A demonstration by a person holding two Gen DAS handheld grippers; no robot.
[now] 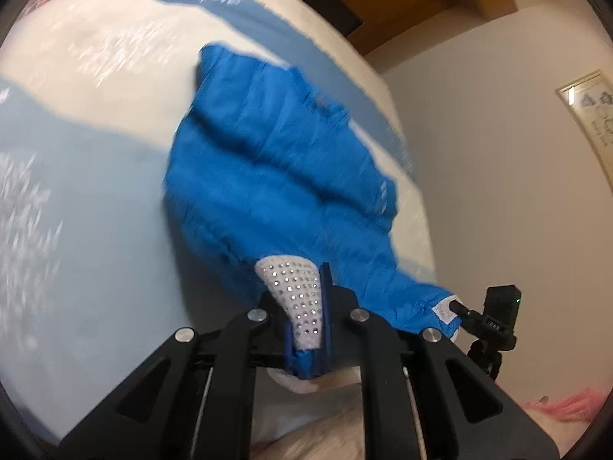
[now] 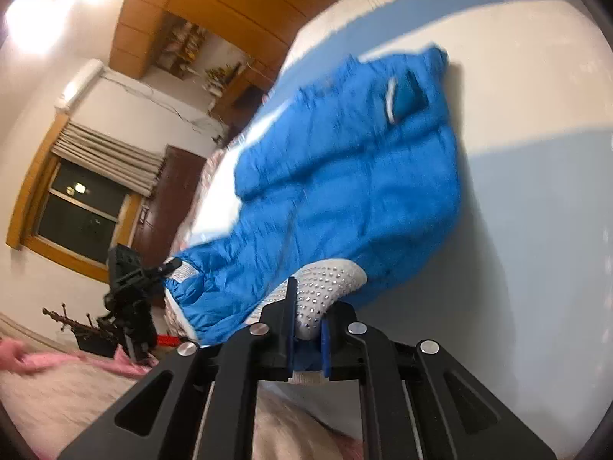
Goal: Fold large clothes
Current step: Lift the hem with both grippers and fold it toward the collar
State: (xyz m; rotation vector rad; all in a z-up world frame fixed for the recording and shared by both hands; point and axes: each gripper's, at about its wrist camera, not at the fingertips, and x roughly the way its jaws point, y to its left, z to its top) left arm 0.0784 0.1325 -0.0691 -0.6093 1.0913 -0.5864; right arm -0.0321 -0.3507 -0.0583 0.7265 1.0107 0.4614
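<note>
A bright blue padded jacket lies stretched over a bed with a white and light blue cover; it also shows in the right wrist view. My left gripper is shut on the jacket's near hem, with a white dotted lining patch showing at the pinch. My right gripper is shut on another part of the hem, with the dotted lining folded over its jaws. Each gripper shows far off in the other's view, on the hem's end.
The bed cover spreads beyond the jacket. A white wall with a framed picture is at the right. A window, wooden cabinets and a dark door show at the left. Pink cloth lies low down.
</note>
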